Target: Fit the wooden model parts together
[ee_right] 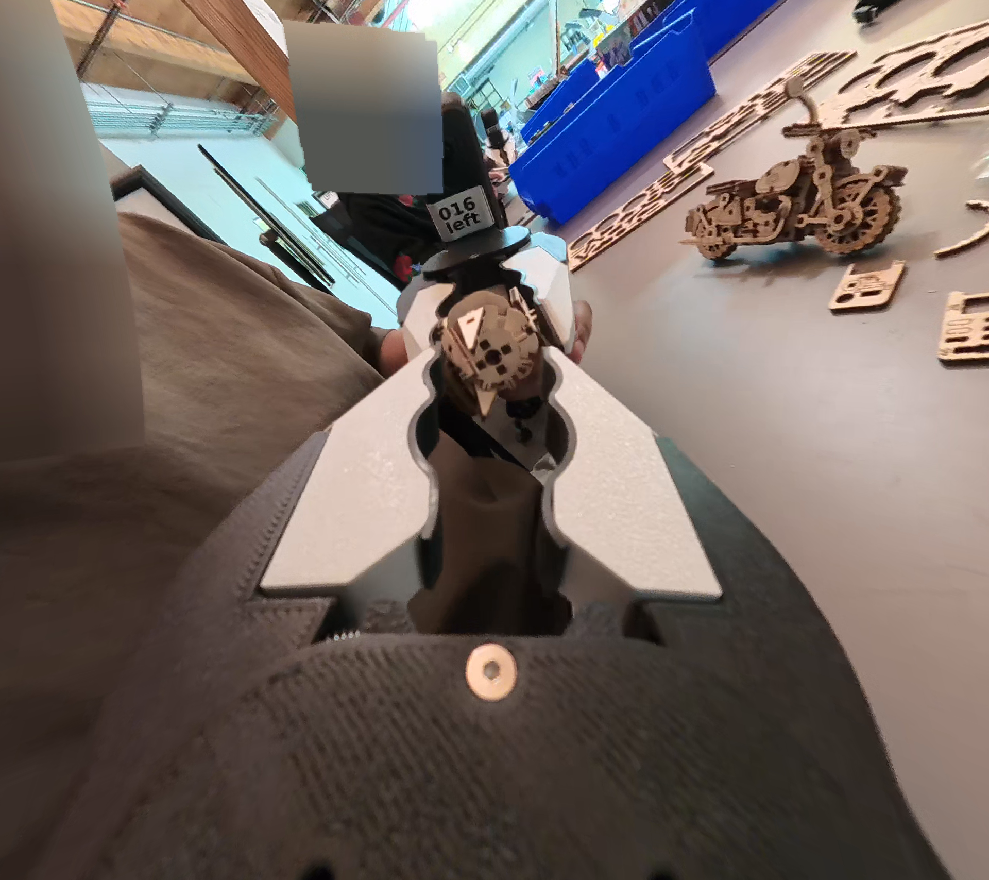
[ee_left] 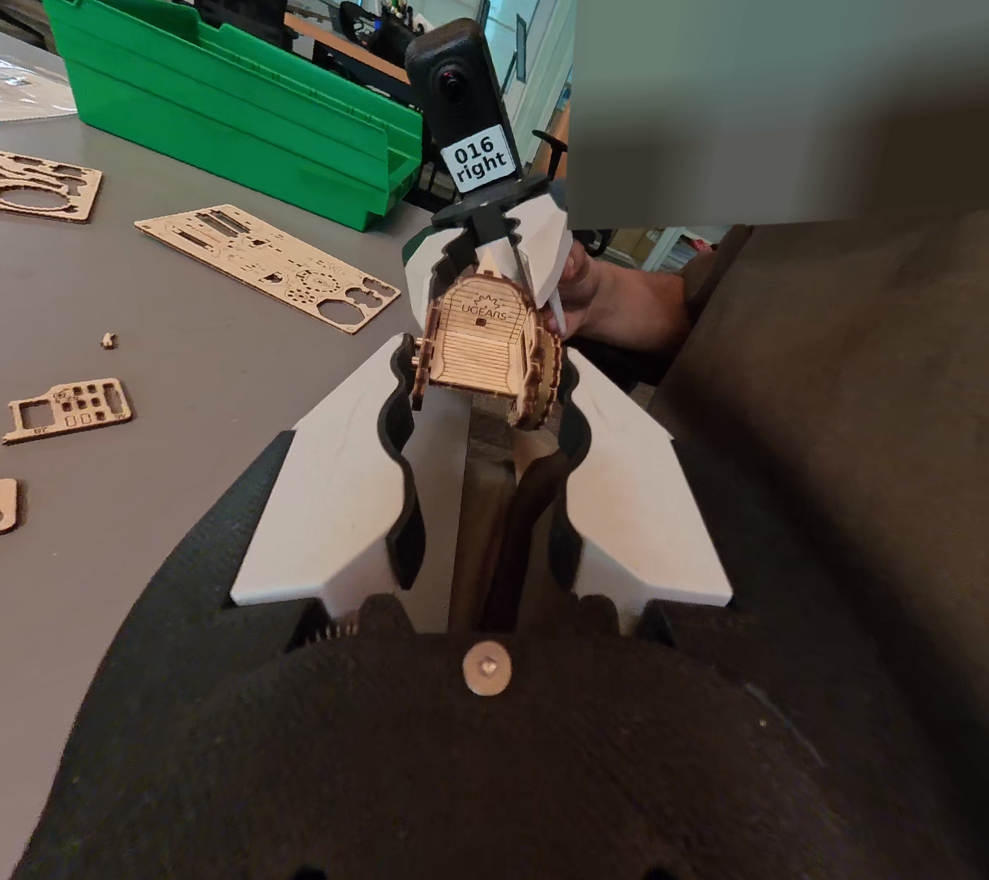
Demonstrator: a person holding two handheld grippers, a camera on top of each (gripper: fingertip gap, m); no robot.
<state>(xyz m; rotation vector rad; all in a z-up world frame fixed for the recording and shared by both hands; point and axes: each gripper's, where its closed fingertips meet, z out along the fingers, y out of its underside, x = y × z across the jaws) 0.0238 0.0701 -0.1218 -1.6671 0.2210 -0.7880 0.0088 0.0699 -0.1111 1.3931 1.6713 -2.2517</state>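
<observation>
Left gripper, seen along its 2 white fingers in the left wrist view, clamped on a small wooden sub-assembly held above the edge of the grey table; the sub-assembly shows a planked, arched panel facing the camera and a toothed disc on its right side; the right gripper meets it from the far side, its fingertips pressed against the top of the same piece, a hand visible behind it. In the right wrist view, the right gripper closes around the sub-assembly end-on, showing a round gear-like face with square cut-outs; the left gripper holds it from the opposite side. On the table: 2 punched plywood sheets, a small plywood frame and a loose chip, with a green bin behind; on the other side, a finished wooden motorcycle model, further cut-out sheets and a blue bin.
</observation>
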